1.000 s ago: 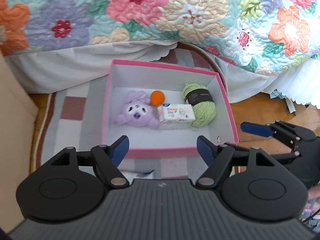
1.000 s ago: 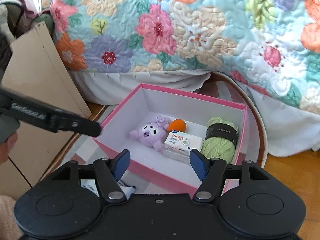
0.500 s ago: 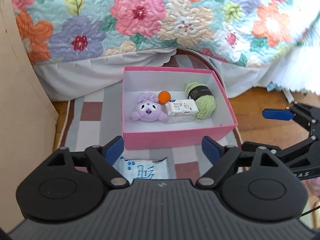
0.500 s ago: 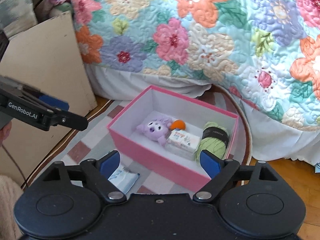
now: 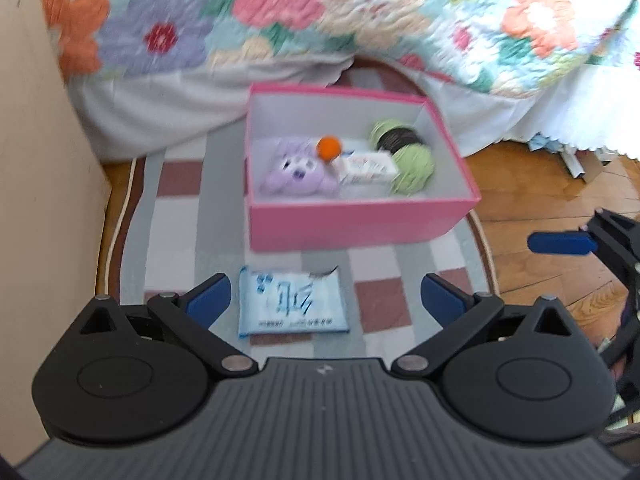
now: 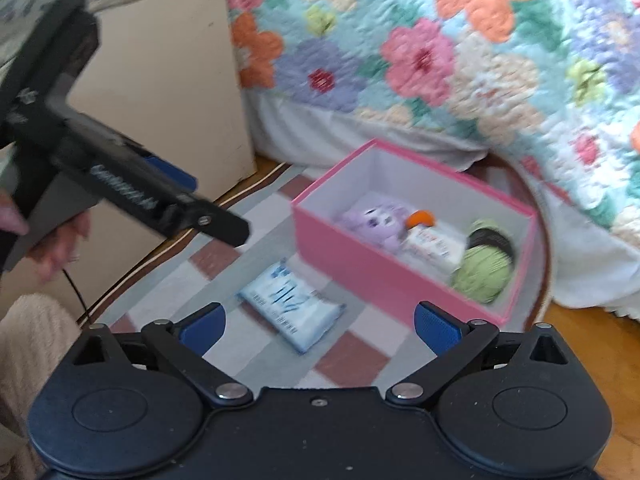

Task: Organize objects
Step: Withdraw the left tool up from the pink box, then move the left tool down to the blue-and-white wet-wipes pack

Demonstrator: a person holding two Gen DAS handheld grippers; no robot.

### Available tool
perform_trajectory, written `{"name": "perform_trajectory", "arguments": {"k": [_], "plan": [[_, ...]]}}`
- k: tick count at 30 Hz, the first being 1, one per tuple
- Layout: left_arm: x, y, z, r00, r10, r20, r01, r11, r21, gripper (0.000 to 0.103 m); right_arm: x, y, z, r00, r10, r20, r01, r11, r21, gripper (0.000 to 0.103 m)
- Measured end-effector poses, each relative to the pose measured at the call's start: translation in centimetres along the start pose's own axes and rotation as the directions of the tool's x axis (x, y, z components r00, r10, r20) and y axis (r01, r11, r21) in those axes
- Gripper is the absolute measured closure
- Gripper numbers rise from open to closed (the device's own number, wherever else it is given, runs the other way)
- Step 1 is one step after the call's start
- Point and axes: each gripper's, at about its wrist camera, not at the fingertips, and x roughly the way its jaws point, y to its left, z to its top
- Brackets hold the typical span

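Backing away from the pink box, both the left gripper and right gripper have just spread wide, nothing between their jaws. One blue tissue pack lies on the rug before the box, likely next.

Ahead of the left gripper a tissue packet lies flat on the rug, just beyond and between its spread fingers, apart from both. Farther ahead stands the box, also on the rug, with the bed behind it. In the box, a plush toy lies to the left, a ball of yarn to the right, a small carton between them, and a ball behind the carton. A board stands to the left. The right gripper sits off to the right, over the wooden floor.
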Motion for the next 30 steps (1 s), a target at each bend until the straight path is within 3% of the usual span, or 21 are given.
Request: {"name": "perform_trajectory", "arguments": {"k": [5,8,13,18,22,30], "plan": [[1.3,1.4,-1.5,1.000,-0.004,-0.006,0.004,0.999,-0.036,0.000,2.0,1.2,-1.0,0.999,0.052,-0.011,-0.052,0.999,0.005,0.001],[2.3,2.2,-2.1,1.000,-0.018,-0.008,0.018,0.998,-0.067,0.000,3.2,1.7,-1.5,1.000,0.003,-0.016,-0.004,1.000,-0.009,0.001],[5.1,3.8,-2.9,1.000,0.002,0.014,-0.001,0.998,-0.069,0.000,4.2,1.9,-2.3,0.999,-0.014,0.051,0.015,1.000,-0.023,0.001],[7.5,5.3,-3.7,0.999,0.034,-0.021,-0.037,0.993,-0.109,0.000,5.8,2.5,-2.9,0.985,-0.161,0.063,0.167,0.982,-0.090,0.001],[8.5,5.7,-4.2,0.999,0.025,-0.022,-0.027,0.994,-0.107,0.000,6.4,3.0,-3.1,0.987,-0.154,0.054,0.160,0.978,-0.130,0.001],[10.6,7.7,-4.7,1.000,0.015,-0.020,-0.019,0.980,-0.200,0.000,9.6,2.6,-3.4,0.989,-0.151,-0.001,0.149,0.981,-0.124,0.001]]}}
